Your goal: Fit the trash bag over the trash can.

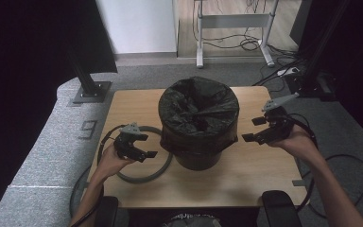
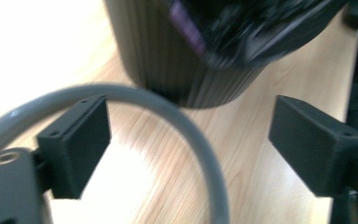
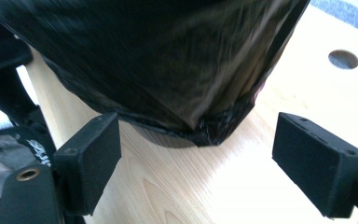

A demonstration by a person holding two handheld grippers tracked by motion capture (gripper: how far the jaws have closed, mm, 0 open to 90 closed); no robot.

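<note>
Glossy crinkled black liner (image 1: pixel 199 106) over ribbed round bin (image 1: pixel 196 158), grey hoop (image 1: pixel 144 176) beside; both grippers' fingers wide apart, empty.

lined bin (image 1: pixel 199 124) blocks table (image 1: pixel 246 177) centre; grey ring (image 1: pixel 144 176) clutters its left.

Wooden table (image 1: pixel 246 179), light grain, w/ a round hole (image 3: pixel 343 59) near one corner. Grey carpet (image 1: pixel 38 156) around it, dark mark (image 1: pixel 89 128) to the left. White wall panel (image 1: pixel 137 23) at back, grey skirting below. Metal desk frame (image 1: pixel 234 28) beyond, wood floor under it, cables (image 1: pixel 246 43) tangled at its feet. Black stand base (image 1: pixel 92 91) back left, black curtain (image 1: pixel 23 56) on both sides. Bright light on tabletop, left side.
</note>
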